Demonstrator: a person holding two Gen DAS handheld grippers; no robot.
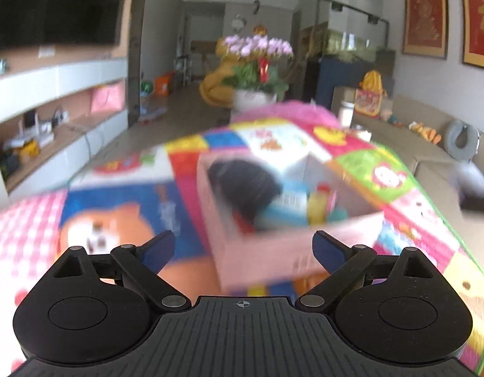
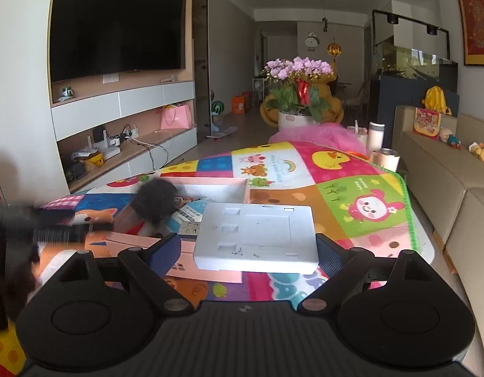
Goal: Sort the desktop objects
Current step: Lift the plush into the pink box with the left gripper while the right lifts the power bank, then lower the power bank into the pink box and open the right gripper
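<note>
A pink open box [image 1: 273, 248] sits on the colourful play mat [image 1: 122, 194], blurred in the left wrist view. It holds a black fuzzy object [image 1: 242, 185], a blue packet and a yellow toy. My left gripper [image 1: 243, 248] is open, its jaws on either side of the box's near wall. In the right wrist view my right gripper [image 2: 248, 248] is shut on a flat white rectangular lid [image 2: 257, 235], held level over the right end of the pink box [image 2: 207, 188]. The black fuzzy object [image 2: 157, 201] lies in the box to the left.
The mat covers a low table [image 2: 427, 251]. Cups and a bottle [image 2: 375, 138] stand at its far right corner, with a pot of pink flowers [image 2: 298, 94] beyond. A beige sofa [image 2: 455, 182] runs along the right, a TV unit [image 2: 122, 119] on the left.
</note>
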